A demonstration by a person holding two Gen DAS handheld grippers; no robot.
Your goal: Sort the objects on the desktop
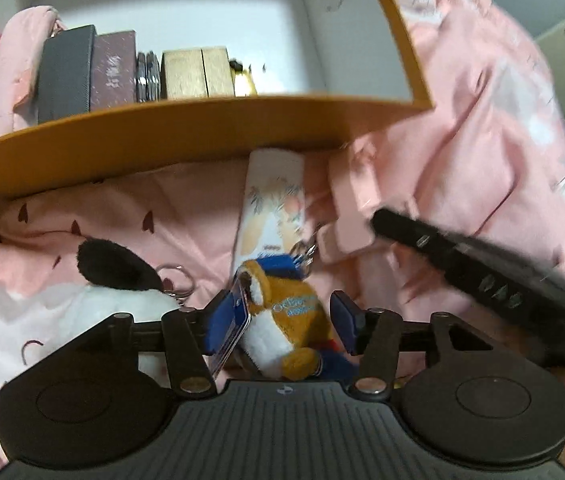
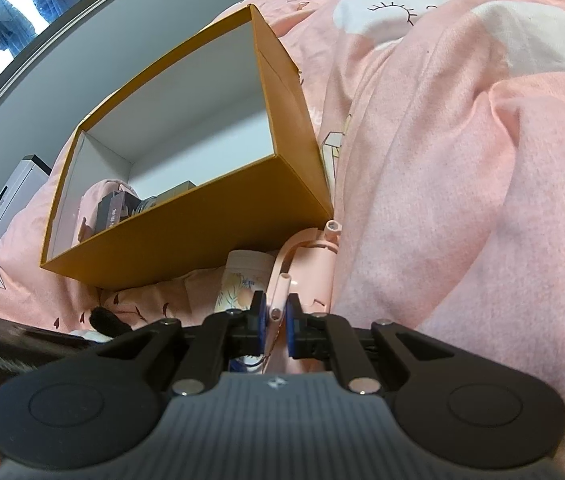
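My left gripper (image 1: 282,320) stands open over the pink bedding, pointing steeply down. A small orange-and-white plush keychain (image 1: 282,320) with a blue cap and a card tag lies between its blue pads, with a gap on the right side. My right gripper (image 2: 276,320) is shut on a thin arm of a pink plastic object (image 2: 306,248), just in front of the orange box (image 2: 186,232). In the left wrist view one of the right gripper's fingers (image 1: 402,232) touches the pink plastic object (image 1: 354,196). A flowered white pack (image 1: 272,208) lies against the box.
The orange box (image 1: 162,140) has a white inside and holds a pink pouch (image 1: 18,76), dark cases (image 1: 66,72) and a wooden box (image 1: 198,72). A black-and-white plush with a key ring (image 1: 114,268) lies to the left. Rumpled pink bedding (image 2: 462,160) rises on the right.
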